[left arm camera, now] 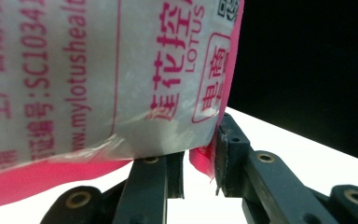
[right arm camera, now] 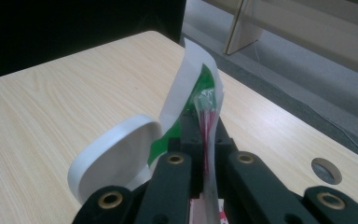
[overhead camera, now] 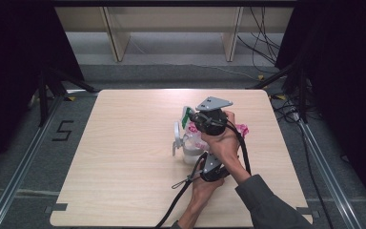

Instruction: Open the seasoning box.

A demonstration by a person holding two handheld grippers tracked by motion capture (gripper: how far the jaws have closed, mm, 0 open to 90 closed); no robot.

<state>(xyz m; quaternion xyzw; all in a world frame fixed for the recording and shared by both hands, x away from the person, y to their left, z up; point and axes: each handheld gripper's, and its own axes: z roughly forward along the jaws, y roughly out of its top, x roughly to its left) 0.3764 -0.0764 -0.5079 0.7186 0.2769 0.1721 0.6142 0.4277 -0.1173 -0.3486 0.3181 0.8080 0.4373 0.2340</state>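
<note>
Black jaws of the left gripper [left arm camera: 199, 163] rise from the bottom of the left gripper view, part-closed on the pink lower corner of a printed plastic packet [left arm camera: 98, 79] that covers the upper left of that frame. In the right gripper view, the right gripper [right arm camera: 206, 140] has its jaws fully closed on a thin clear strip with red print [right arm camera: 206, 116], which stands upright at frame centre; just left of it lie a white open lid [right arm camera: 114, 156] and a white-and-green flap [right arm camera: 191, 84].

In the high view both grippers meet right of centre on the wooden table [overhead camera: 124, 157], the right gripper [overhead camera: 205, 121] above a white lidded container [overhead camera: 188, 148] and the left gripper [overhead camera: 209, 169] below it, with pink packet material [overhead camera: 242, 129] showing at the right.

The step in hand appears to be pulling the packet open over the container. Done well, it calls for both grips to stay firm and close to the seam, and for the pull to stay slow and steady over the container's mouth so that nothing spills.

Hands and grippers cover the container's mouth and the packet's body in the high view; whether the strip and the packet are one piece cannot be told. The packet's print is cropped.
</note>
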